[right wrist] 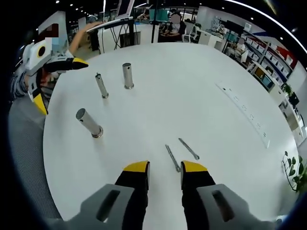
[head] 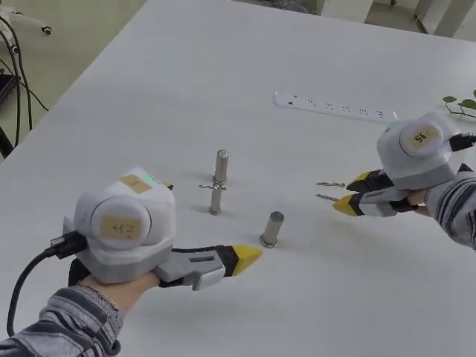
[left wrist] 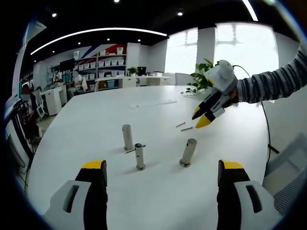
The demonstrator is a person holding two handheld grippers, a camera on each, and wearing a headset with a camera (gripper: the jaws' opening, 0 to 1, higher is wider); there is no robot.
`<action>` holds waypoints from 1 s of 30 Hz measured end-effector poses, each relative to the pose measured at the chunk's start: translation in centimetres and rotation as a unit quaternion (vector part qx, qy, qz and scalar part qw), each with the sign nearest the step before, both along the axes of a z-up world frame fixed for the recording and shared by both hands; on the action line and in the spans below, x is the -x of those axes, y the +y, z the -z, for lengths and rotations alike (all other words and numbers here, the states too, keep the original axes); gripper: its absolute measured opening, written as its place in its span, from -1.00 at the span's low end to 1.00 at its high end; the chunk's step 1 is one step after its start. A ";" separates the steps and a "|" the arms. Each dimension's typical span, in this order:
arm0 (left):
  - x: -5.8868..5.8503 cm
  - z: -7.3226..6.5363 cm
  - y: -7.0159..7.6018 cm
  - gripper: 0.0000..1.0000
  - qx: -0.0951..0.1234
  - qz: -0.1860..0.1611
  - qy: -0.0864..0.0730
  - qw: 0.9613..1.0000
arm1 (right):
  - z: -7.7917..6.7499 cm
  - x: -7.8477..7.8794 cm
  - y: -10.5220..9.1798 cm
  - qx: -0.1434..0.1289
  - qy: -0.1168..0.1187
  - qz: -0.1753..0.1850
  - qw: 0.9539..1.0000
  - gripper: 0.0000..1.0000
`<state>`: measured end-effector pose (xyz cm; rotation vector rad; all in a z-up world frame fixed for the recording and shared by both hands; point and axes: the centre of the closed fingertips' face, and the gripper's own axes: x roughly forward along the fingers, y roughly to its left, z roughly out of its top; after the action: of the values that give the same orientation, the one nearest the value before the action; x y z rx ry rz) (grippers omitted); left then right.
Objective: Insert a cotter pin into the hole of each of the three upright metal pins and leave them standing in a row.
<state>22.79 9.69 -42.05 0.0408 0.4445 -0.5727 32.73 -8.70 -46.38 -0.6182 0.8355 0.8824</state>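
White table [head: 223, 74], cotter pins [right wrist: 188, 149] just ahead of right gripper [right wrist: 165, 167], jaws apart, seemingly empty

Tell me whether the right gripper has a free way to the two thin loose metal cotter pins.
Probably yes. The right gripper hangs open just short of the two thin loose metal cotter pins, which lie on the white table with nothing between.

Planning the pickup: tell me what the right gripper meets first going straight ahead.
Probably the nearer cotter pin, lying just ahead of the right gripper; its height above the table is unclear.
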 end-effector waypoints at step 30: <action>0.0 0.5 -0.1 0.83 -0.003 0.004 0.011 1.000 | 2.9 -1.3 -1.0 0.018 0.058 -0.009 0.998 -0.97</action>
<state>22.77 9.62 -42.53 0.0414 0.4669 -0.5798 33.99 -9.71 -49.25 -0.6102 0.9543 0.9275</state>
